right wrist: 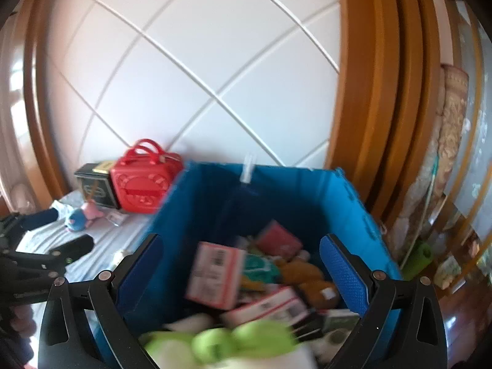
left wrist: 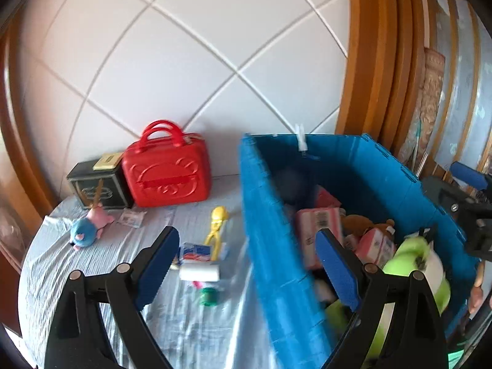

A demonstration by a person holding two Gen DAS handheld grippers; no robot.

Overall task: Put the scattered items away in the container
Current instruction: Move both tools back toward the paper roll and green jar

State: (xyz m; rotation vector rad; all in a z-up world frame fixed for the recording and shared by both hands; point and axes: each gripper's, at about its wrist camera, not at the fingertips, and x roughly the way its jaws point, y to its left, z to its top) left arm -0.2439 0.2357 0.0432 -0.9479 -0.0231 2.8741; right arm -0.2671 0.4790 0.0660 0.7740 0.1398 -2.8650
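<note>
Bed w/ light blue wrinkled sheet (left wrist: 190, 332). On it: blue crate (left wrist: 270, 246), red case (left wrist: 167, 173) + black box (left wrist: 98, 186) at headboard, blue/pink plush (left wrist: 84, 230), yellow toy (left wrist: 216, 226), small packets (left wrist: 196, 252), white roll (left wrist: 200, 272), green item (left wrist: 209, 295).

Blue crate (left wrist: 276, 215), red case (left wrist: 167, 175), perhaps green plush (right wrist: 221, 341).

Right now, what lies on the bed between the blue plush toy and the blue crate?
In the left wrist view, between the blue plush toy and the blue crate lie a yellow toy, a blue-and-white packet and a white roll.
</note>
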